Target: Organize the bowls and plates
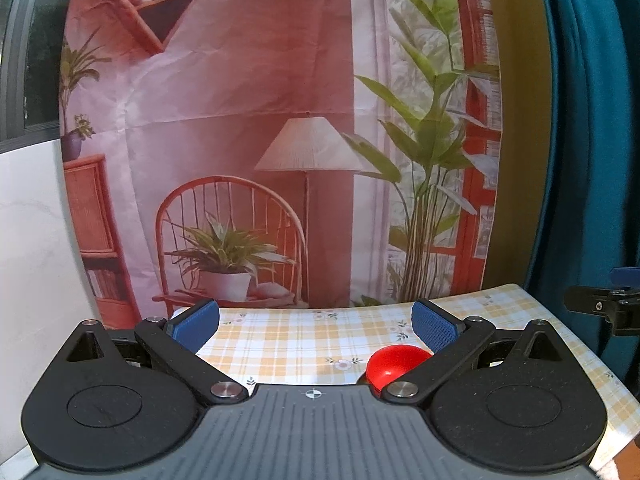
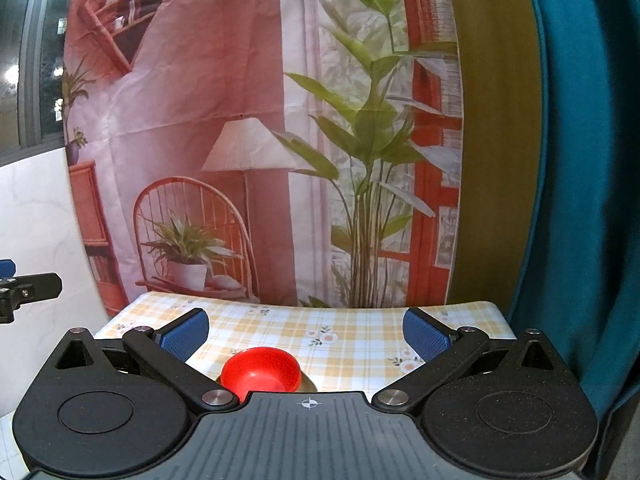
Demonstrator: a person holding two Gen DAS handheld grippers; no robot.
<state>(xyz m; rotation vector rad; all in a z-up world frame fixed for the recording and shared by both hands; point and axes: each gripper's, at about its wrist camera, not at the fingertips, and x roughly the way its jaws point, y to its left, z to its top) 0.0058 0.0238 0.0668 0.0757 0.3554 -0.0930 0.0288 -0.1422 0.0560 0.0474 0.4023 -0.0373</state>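
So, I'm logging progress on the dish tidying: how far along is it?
Nothing looks done yet. The red bowl sits on the checked tablecloth, over something yellowish that is mostly hidden. The left gripper and right gripper are both open and empty. No plates show; all the sorting remains.

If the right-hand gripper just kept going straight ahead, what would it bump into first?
Probably nothing on the table. The right gripper, jaws open, points out over the checked tablecloth; the red bowl sits lower and left. Beyond lies the printed backdrop, though depth is hard to judge.
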